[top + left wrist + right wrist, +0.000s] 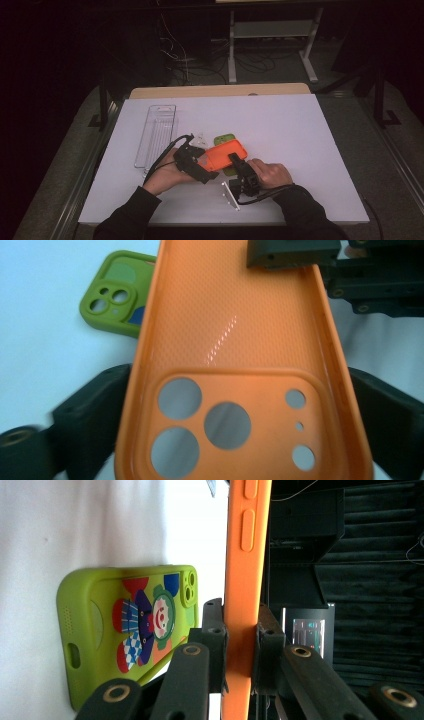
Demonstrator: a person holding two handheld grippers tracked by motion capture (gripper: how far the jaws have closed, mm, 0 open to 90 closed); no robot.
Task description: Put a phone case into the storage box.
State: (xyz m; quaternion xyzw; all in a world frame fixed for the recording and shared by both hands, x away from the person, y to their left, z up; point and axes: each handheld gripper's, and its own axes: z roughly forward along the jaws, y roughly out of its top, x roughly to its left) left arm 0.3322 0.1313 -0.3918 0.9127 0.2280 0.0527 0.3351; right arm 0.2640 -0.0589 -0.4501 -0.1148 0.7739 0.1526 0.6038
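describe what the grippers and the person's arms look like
Both the left gripper and the right gripper are black, boxy hand-held tools with two blocky jaws. In the right gripper view, brass-coloured rings mark the pivots. A black cable trails from the left gripper, another from the right. The person wears dark long sleeves; the hands are bare.

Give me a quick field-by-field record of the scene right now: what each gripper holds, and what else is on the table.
held item: orange phone case, lifted off the table, inner side facing up
left gripper: shut on the orange phone case at its camera-cutout end
right gripper: shut on the orange phone case, jaws pinching its side wall
green phone case: lying on the white table, printed back up, partly under the orange one
clear plastic tray: to the left, apart from both grippers
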